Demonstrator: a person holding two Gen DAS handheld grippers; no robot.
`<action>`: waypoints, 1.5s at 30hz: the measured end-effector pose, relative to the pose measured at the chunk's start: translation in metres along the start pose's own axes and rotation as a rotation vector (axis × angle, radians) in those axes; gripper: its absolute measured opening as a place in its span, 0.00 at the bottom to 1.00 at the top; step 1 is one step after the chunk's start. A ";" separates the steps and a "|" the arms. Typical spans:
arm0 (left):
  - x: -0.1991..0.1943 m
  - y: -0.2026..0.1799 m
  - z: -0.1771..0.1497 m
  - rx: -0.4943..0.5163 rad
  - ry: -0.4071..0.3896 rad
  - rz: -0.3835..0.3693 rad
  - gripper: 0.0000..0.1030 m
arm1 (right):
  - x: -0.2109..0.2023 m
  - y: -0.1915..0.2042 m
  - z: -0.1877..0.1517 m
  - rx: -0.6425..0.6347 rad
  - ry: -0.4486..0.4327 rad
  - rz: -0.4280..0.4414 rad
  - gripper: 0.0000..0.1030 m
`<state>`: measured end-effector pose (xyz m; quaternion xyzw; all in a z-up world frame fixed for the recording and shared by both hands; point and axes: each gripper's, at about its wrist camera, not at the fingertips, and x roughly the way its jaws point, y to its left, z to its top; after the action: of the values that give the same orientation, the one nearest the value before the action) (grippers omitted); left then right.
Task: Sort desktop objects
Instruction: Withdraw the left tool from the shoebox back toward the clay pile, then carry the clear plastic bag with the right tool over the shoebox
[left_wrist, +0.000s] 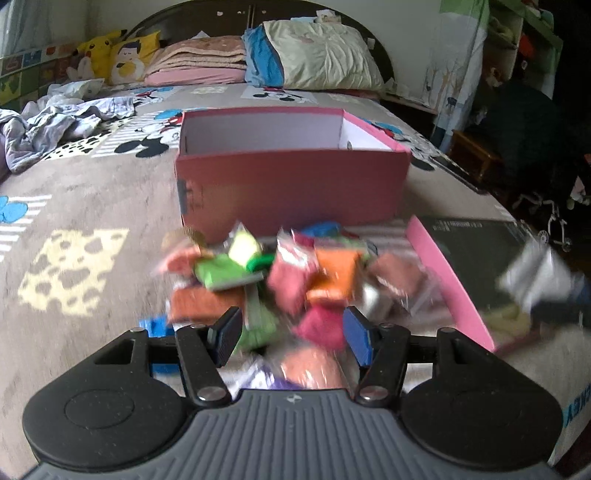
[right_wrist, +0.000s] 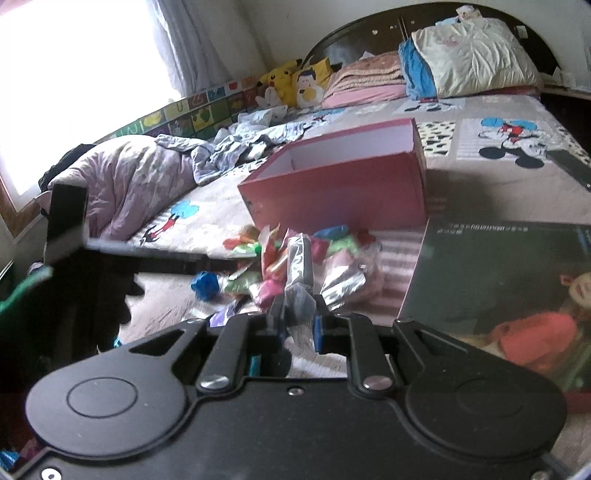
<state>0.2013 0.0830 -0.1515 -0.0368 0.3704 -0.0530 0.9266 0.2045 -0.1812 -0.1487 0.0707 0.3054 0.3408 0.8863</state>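
- My right gripper (right_wrist: 298, 317) has its jaws clenched on a silver packet (right_wrist: 300, 295), held above the bed (right_wrist: 480, 192), near the pile.
- My left gripper (left_wrist: 291, 332) has its jaws released, about half spread, nothing pressed between the pads; it points down at the pile (left_wrist: 288, 280).
- The task's things, small wrapped packets in green, orange, pink and silver, lie heaped on the bed just in front of the pink box (left_wrist: 291, 184).
- Step in hand, as I judge it: carry the silver packet to the box while the left gripper picks its next packet.
- To do this well: lift the packet clear of the near wall before moving over the opening; release only when it is fully past the rim.
- The foil looks thin and crinkly; I expect it to slip or flap, so keep the grip firm and the motion smooth.
- For the left gripper: straddle one packet only, at the pile's edge, so that neighbours are not dragged along.
- The left view is blurred; confirm the target before closing.
- Box: open, lid off, white inside. Only the upper inner walls show; I cannot tell what it holds.
- The lid (left_wrist: 443, 273), pink-rimmed, lies to the right of the pile.
- A dark printed sheet or carton (right_wrist: 498, 266) lies beside the lid.
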 end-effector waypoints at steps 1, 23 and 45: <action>-0.001 -0.001 -0.006 -0.005 -0.001 -0.001 0.57 | -0.001 0.000 0.002 -0.003 -0.005 -0.002 0.13; 0.003 0.019 -0.060 -0.343 -0.030 0.035 0.57 | -0.001 0.003 0.053 -0.126 -0.050 -0.022 0.13; 0.004 0.010 -0.072 -0.236 -0.171 0.039 0.57 | 0.051 -0.010 0.137 -0.295 -0.069 -0.095 0.13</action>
<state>0.1551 0.0905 -0.2069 -0.1427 0.2944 0.0124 0.9449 0.3208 -0.1441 -0.0670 -0.0629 0.2244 0.3369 0.9122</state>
